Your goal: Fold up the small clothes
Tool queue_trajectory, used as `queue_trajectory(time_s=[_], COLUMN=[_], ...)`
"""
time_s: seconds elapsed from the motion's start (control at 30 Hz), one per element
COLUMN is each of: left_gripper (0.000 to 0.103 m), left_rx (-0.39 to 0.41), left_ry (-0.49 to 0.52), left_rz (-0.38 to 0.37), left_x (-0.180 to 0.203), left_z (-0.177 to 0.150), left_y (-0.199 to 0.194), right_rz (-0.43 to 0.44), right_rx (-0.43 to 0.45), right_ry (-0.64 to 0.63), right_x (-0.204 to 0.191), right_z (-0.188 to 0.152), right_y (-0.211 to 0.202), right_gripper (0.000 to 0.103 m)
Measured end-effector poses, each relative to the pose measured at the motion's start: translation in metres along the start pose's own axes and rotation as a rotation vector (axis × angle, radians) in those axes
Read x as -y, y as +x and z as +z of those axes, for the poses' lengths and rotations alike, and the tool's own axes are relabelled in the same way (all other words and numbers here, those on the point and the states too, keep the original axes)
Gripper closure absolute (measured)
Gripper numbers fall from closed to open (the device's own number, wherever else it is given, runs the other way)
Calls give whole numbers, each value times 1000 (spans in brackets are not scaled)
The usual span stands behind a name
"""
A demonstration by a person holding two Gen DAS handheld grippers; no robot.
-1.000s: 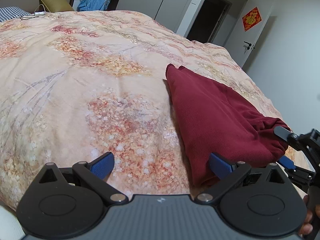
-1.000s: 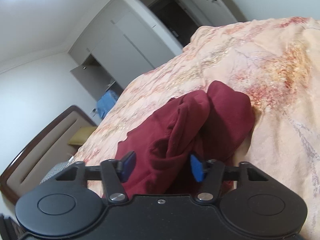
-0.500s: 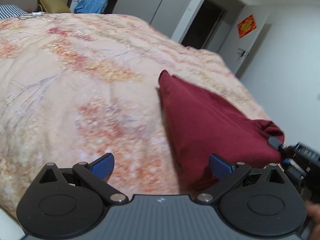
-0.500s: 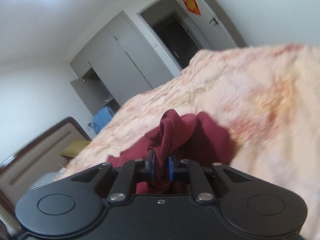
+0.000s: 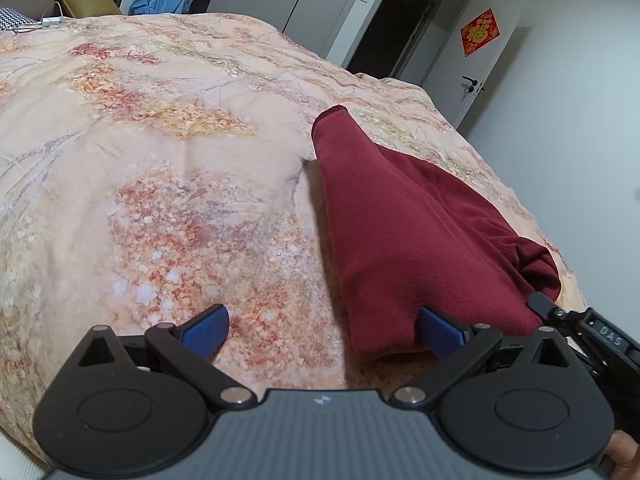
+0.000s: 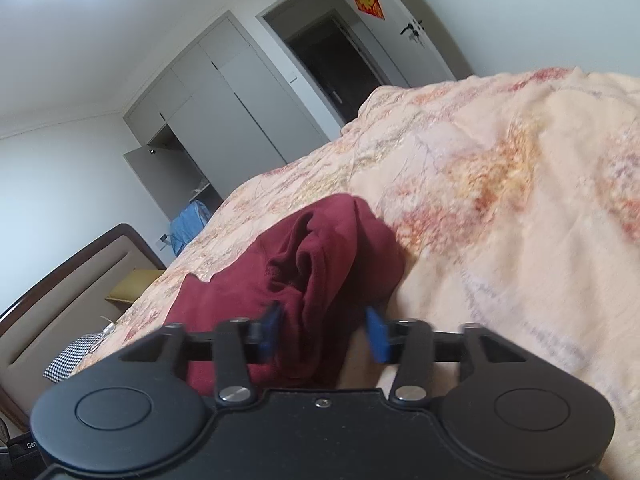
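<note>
Your dark red garment (image 5: pixel 400 232) lies on the floral bedspread (image 5: pixel 160 160), toward its right edge, folded into a long narrow shape with a flat top layer and a bunched end nearest your right hand.

Your left hand-held gripper (image 5: pixel 320 330) is spread wide and holds nothing; its right finger sits just at the near corner of the garment, while its left finger hangs over bare bedspread. Your right hand-held gripper (image 6: pixel 326 334) is also released, its two blue pads standing either side of the rumpled end of the cloth (image 6: pixel 312 264) without pinching it.

This looks like the stage between folds: the lengthwise fold seems made, and the crumpled end is not yet tidied. The next move probably calls for a fresh pinch on that bunched end and on the near corner together, so the cloth can be carried over toward the far tip without the layers sliding apart. Take both layers, not just the top one.

The left wrist view shows the full length of the garment, its smooth top and far tip (image 5: pixel 330 114), which the right view hides. The right wrist view shows the deep wrinkles and loose folds at the bunched end, barely visible from the left.
</note>
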State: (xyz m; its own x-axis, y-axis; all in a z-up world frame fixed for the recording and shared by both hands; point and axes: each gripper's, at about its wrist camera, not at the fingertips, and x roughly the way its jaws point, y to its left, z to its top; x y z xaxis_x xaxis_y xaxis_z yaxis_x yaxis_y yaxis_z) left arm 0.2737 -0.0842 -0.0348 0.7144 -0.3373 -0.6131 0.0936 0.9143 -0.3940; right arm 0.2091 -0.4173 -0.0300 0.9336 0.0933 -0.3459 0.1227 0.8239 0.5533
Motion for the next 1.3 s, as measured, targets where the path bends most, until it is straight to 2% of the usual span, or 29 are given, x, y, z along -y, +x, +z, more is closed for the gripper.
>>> queue_trajectory(time_s=[0.1, 0.2, 0.33, 0.47, 0.53, 0.73, 0.87, 1.2, 1.3], left_gripper=[0, 0, 0, 0, 0, 0, 0, 0, 0], left_rx=[0, 0, 0, 0, -1, 0, 0, 0, -1], left_ry=[12, 15, 14, 14, 13, 13, 16, 19, 20], left_rz=[4, 3, -1, 0, 0, 1, 0, 0, -1], left_x=[1, 1, 0, 0, 0, 0, 0, -1, -1], left_z=[0, -1, -1, -1, -1, -2, -3, -3, -4], left_y=[0, 0, 0, 0, 0, 0, 1, 2, 2], right_rz=[-20, -36, -47, -59, -59, -121, -189, -195, -170], right_rx=[34, 57, 67, 9, -1, 46, 43, 24, 42], right_ry=[-59, -110, -201, -302, -348, -506, -610, -550, -492], right_x=[-3, -6, -14, -21, -25, -31, -27, -10, -7], right_z=[8, 18, 33, 40, 38, 18, 2, -7, 0], right_y=[-1, 3, 16, 36, 40, 32, 31, 16, 4], right_gripper=[32, 32, 40, 62, 88, 92, 93, 92, 79])
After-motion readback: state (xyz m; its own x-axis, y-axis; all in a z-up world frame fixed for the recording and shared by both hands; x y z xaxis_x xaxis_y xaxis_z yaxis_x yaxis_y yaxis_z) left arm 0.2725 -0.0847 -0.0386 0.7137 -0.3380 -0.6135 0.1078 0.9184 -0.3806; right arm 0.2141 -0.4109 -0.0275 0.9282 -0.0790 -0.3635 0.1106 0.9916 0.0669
